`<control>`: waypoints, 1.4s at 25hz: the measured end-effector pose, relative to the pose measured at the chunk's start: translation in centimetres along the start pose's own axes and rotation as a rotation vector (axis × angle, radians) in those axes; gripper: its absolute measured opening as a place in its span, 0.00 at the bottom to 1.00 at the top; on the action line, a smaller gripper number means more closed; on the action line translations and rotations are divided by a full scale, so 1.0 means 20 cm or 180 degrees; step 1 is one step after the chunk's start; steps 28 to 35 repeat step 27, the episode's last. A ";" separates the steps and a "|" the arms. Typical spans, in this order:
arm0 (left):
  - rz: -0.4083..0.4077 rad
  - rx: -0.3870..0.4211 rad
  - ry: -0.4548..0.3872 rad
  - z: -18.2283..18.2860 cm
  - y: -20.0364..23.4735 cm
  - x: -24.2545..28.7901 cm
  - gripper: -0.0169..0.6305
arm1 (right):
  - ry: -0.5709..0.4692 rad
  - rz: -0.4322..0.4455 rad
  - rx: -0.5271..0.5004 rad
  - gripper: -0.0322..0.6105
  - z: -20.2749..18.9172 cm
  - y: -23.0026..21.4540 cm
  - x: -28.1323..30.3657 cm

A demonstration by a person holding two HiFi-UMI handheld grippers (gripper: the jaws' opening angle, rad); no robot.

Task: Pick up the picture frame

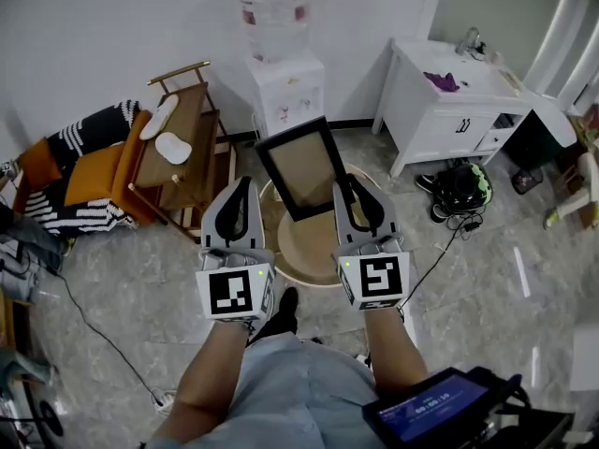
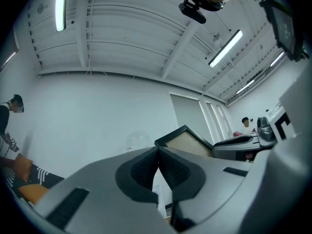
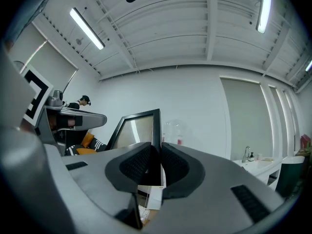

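Observation:
The picture frame (image 1: pixel 304 168) is black with a tan panel and hangs tilted in the air above a round wooden table (image 1: pixel 301 243). My right gripper (image 1: pixel 344 191) is shut on the frame's lower right edge. In the right gripper view, the black edge of the frame (image 3: pixel 155 130) runs up from between the pads of the right gripper (image 3: pixel 157 152). My left gripper (image 1: pixel 245 185) sits just left of the frame, apart from it. In the left gripper view, the left gripper (image 2: pixel 158 152) has its tips together with nothing between them, and the frame (image 2: pixel 187 141) shows beyond to the right.
A water dispenser (image 1: pixel 285 82) stands against the back wall. A wooden rack (image 1: pixel 182 157) and a striped cushioned chair (image 1: pixel 84 176) are on the left. At the right are a white cabinet (image 1: pixel 449 110) and a dark helmet (image 1: pixel 461 190). Cables run over the tiled floor.

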State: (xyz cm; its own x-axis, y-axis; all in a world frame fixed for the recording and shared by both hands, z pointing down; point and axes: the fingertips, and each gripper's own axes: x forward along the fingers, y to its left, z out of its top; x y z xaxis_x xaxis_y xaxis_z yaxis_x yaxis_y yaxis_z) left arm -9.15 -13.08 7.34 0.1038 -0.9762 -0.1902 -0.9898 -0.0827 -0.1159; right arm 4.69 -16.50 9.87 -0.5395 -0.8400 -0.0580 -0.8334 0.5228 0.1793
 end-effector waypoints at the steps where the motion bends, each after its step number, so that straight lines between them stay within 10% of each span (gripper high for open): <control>1: 0.0002 0.0007 -0.0009 0.02 -0.01 -0.01 0.04 | -0.0011 0.0001 -0.0008 0.18 0.01 0.00 -0.02; 35: -0.0035 0.0010 -0.0025 0.02 -0.04 -0.02 0.04 | 0.0022 -0.0012 0.0012 0.18 -0.02 0.00 -0.04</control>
